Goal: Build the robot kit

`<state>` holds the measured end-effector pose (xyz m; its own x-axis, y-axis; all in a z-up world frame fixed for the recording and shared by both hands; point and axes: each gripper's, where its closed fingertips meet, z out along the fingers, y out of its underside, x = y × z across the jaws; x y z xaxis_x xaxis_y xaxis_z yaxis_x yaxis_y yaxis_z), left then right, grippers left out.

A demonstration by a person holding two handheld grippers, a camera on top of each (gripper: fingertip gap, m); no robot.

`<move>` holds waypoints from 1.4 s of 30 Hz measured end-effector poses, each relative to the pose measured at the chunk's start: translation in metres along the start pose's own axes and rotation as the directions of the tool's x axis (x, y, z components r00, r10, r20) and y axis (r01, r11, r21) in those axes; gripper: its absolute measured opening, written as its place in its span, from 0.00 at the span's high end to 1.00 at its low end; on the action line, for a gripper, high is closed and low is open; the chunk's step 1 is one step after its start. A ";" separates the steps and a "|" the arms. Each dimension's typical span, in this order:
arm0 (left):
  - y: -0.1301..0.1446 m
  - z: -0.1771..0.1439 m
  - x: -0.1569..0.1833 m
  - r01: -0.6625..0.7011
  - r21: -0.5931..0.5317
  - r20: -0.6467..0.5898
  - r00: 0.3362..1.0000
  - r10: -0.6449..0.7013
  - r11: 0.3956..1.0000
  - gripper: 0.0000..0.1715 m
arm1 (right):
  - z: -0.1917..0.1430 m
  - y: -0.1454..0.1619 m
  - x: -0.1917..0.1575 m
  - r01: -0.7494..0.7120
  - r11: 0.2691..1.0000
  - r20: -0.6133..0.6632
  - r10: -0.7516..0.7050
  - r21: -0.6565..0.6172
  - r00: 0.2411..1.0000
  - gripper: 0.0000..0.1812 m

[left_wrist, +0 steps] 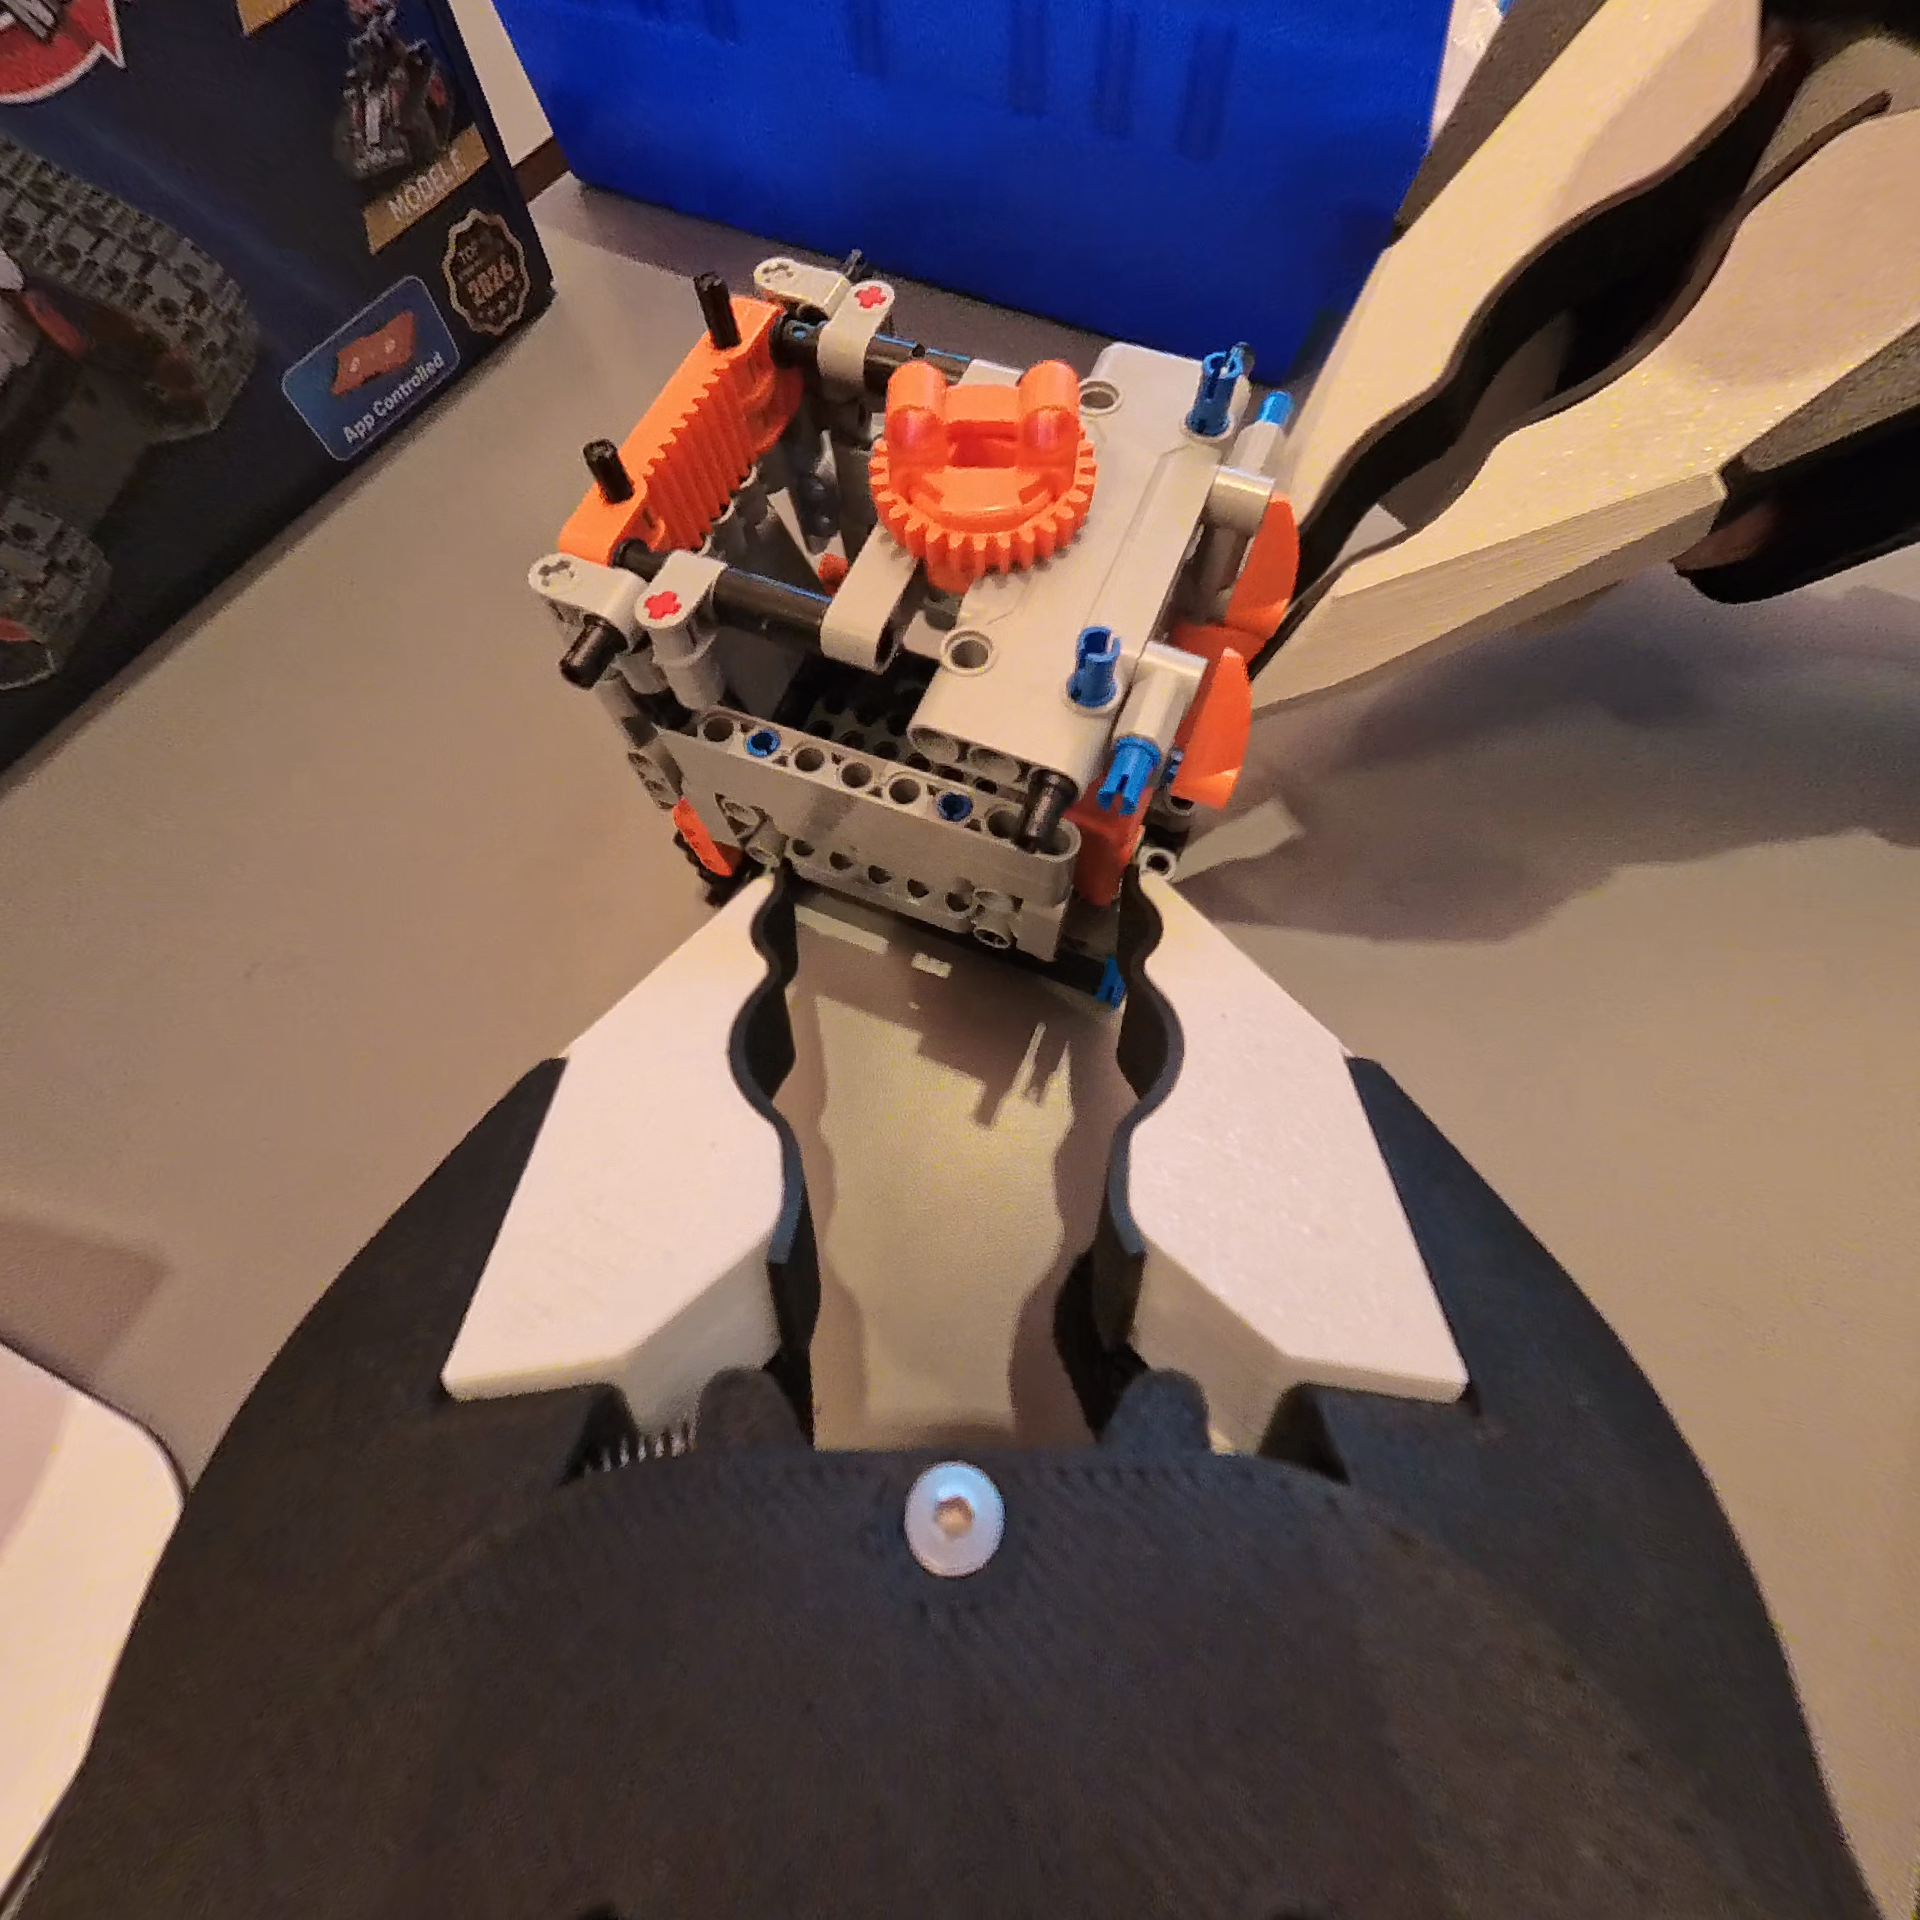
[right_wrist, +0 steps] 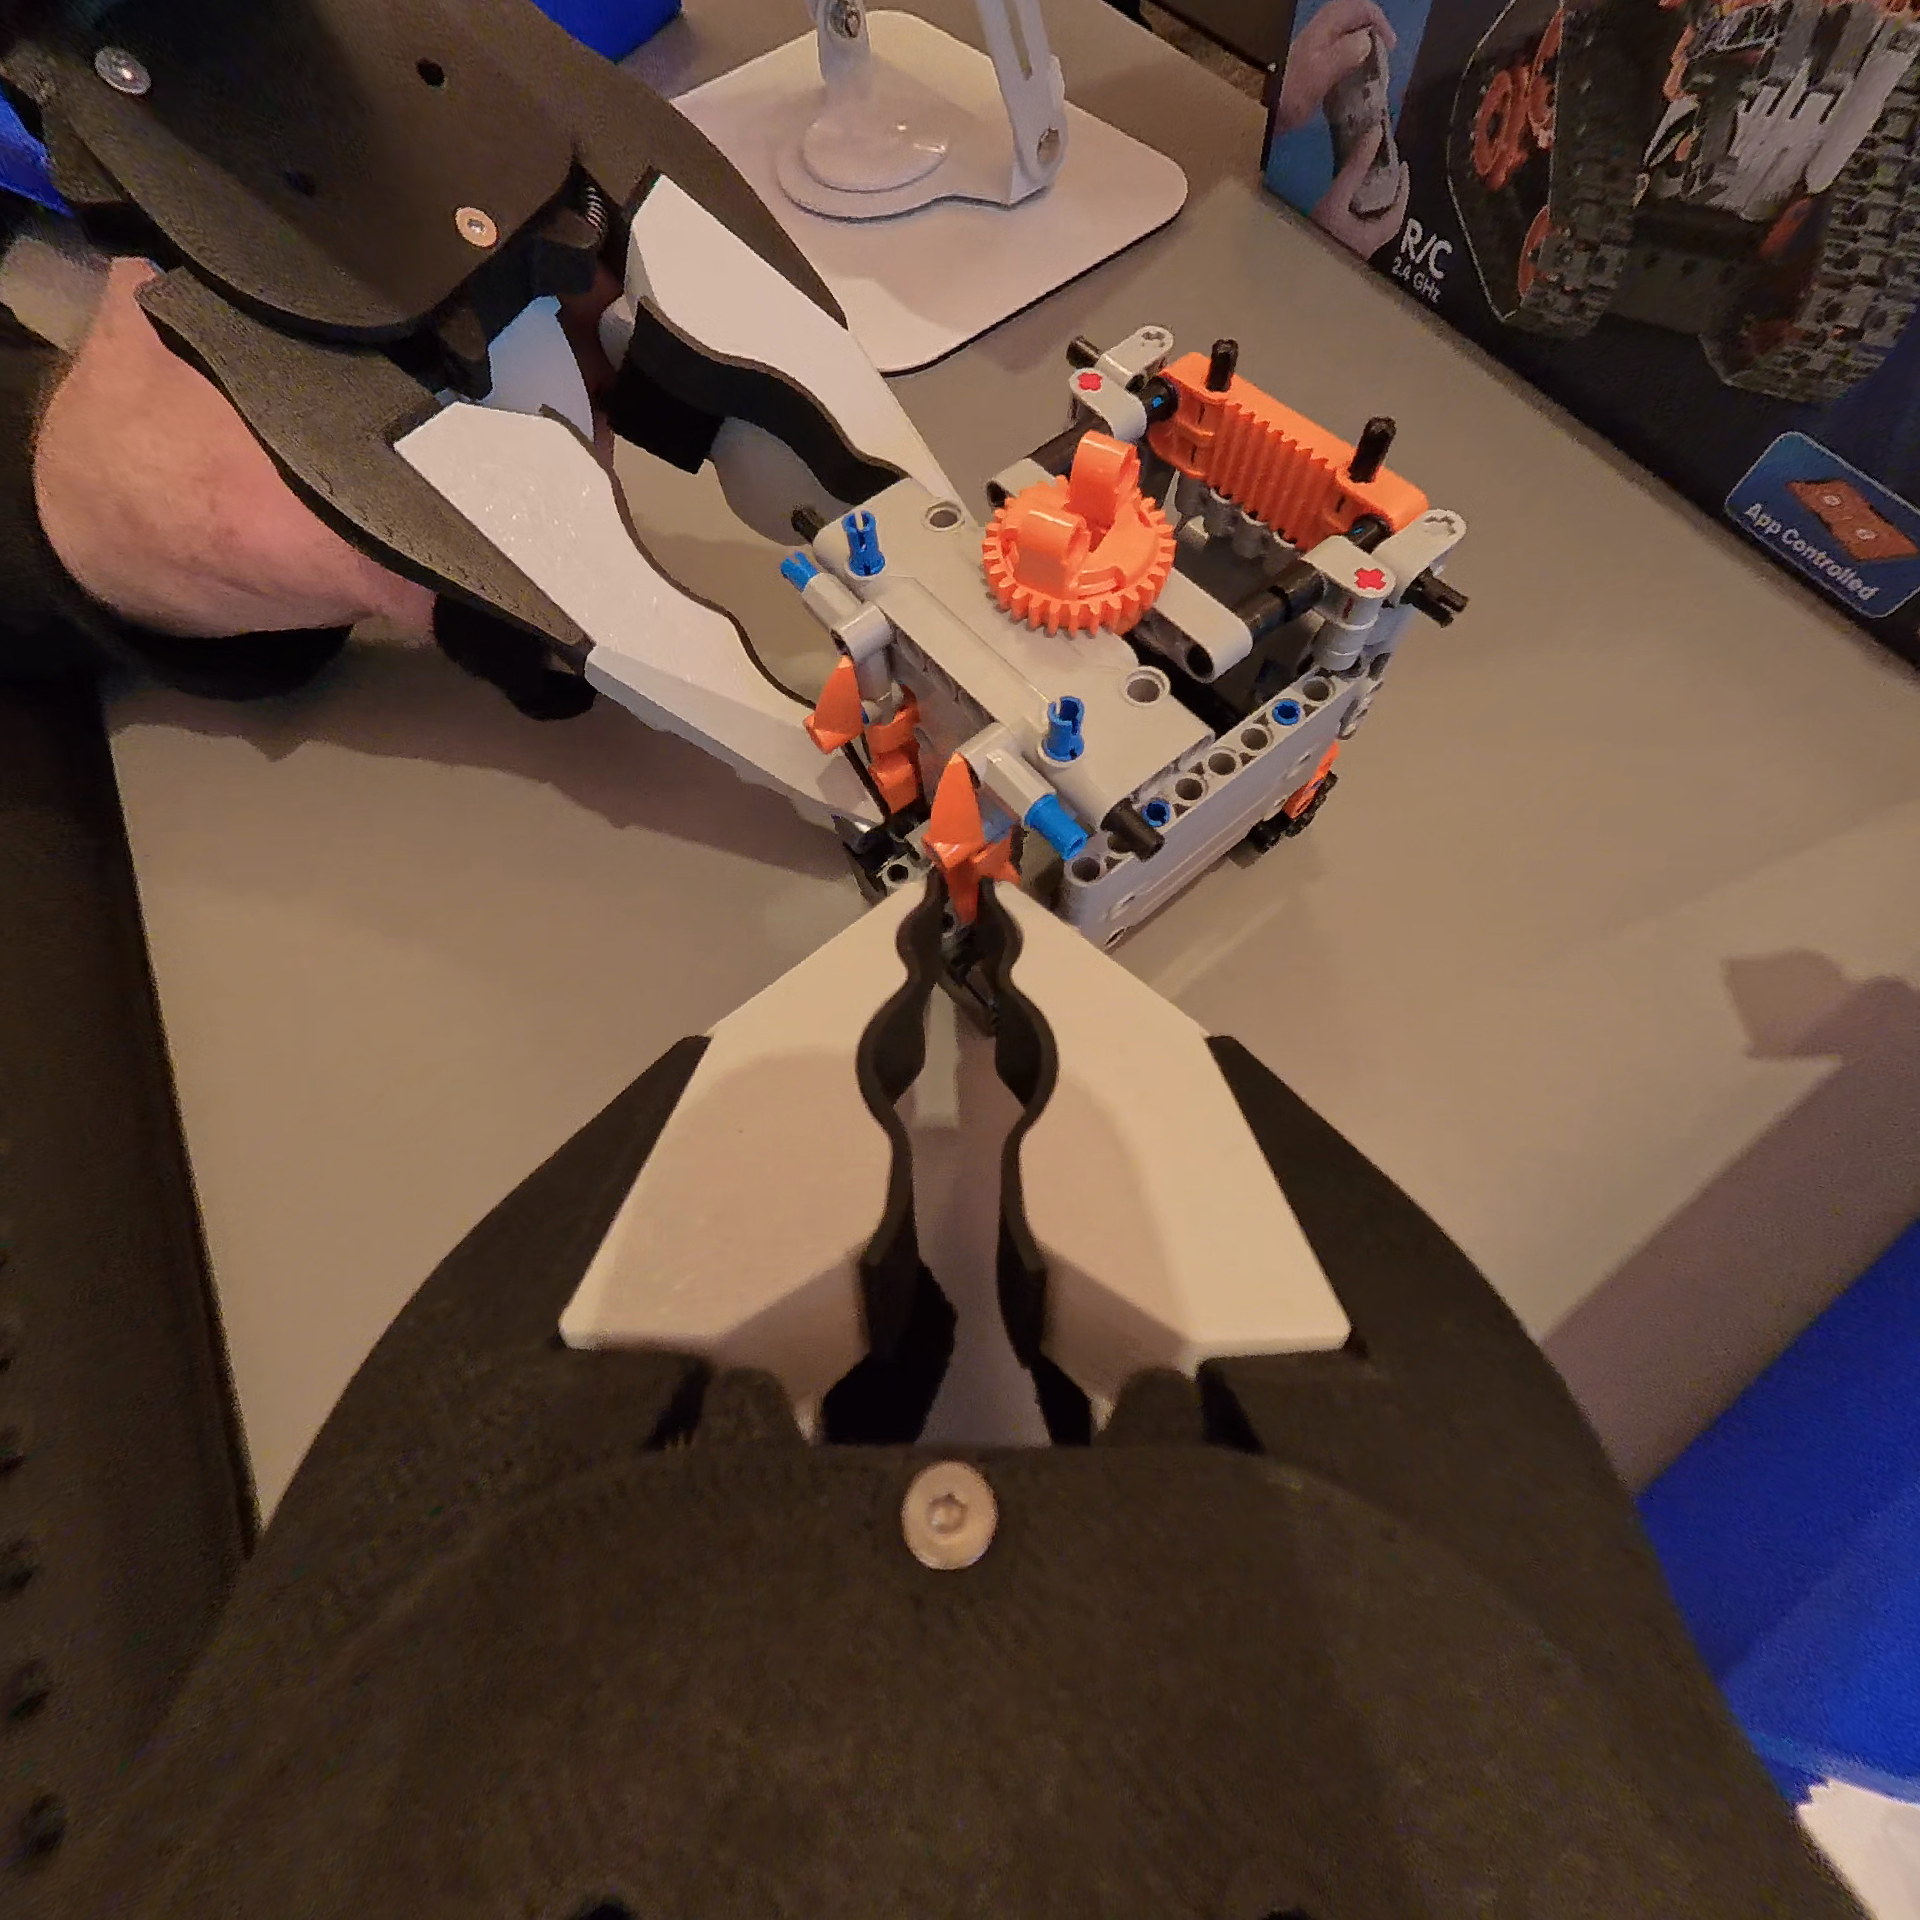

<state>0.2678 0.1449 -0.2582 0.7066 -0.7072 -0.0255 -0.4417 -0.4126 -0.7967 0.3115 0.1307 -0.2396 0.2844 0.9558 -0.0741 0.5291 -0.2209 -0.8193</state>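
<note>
A grey, orange and black brick model (left_wrist: 1039, 592) stands on the grey table (left_wrist: 312, 987), with an orange gear (left_wrist: 982, 488) on top. My left gripper (left_wrist: 956, 894) grips the model's lower grey end between its fingertips. From the right wrist view the model (right_wrist: 997, 655) shows the left gripper (right_wrist: 894, 644) clamped across its end. My right gripper (right_wrist: 961, 909) is nearly closed, pinching a pointed orange piece (right_wrist: 961, 831) on the model's side. In the left wrist view it (left_wrist: 1283, 613) reaches in from the upper right onto the orange panel (left_wrist: 1252, 582).
A blue bin (left_wrist: 987, 135) stands right behind the model and shows at the lower right (right_wrist: 1818, 1507). A dark product box (left_wrist: 208, 260) lies to the left (right_wrist: 1662, 156). A white stand on a flat base (right_wrist: 935, 208) is beyond. A person's hand (right_wrist: 187, 499) holds the left gripper. The flat base (right_wrist: 935, 208) lies some 25 centimetres from my left tips, 35 centimetres from my right tips.
</note>
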 end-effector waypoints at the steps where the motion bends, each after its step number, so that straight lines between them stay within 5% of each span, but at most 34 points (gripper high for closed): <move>1: 0.000 -0.001 -0.001 -0.001 0.000 0.001 1.000 0.001 1.000 0.66 | 0.000 0.000 0.000 0.002 1.000 -0.001 -0.002 -0.002 1.000 1.00; 11: 0.003 -0.005 0.005 -0.003 0.002 -0.073 0.997 0.004 1.000 0.67 | -0.014 0.002 0.011 -0.094 0.995 0.031 0.093 0.041 0.995 0.86; 17: -0.006 -0.013 0.010 -0.049 0.047 -0.084 0.995 0.053 0.998 0.70 | -0.026 -0.031 -0.022 0.007 0.989 0.065 -0.017 0.145 0.998 0.96; 24: -0.008 -0.006 0.015 -0.090 0.049 -0.091 0.991 0.094 0.995 0.73 | -0.001 -0.034 -0.018 -0.078 0.995 -0.152 0.085 0.056 0.985 0.90; 29: -0.008 -0.004 0.020 -0.106 0.042 -0.093 0.990 0.109 0.994 0.74 | -0.001 -0.032 -0.006 -0.086 0.995 -0.271 0.094 0.044 0.958 0.98; 42: -0.008 -0.002 0.020 -0.093 0.046 -0.094 0.991 0.097 0.995 0.74 | 0.003 -0.035 -0.006 0.098 0.992 -0.456 -0.122 -0.077 0.882 0.97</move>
<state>0.2844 0.1329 -0.2505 0.6050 -0.7949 -0.0457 -0.4798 -0.3181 -0.8177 0.2887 0.1336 -0.2126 0.5503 0.7815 0.2939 0.6144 -0.1407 -0.7764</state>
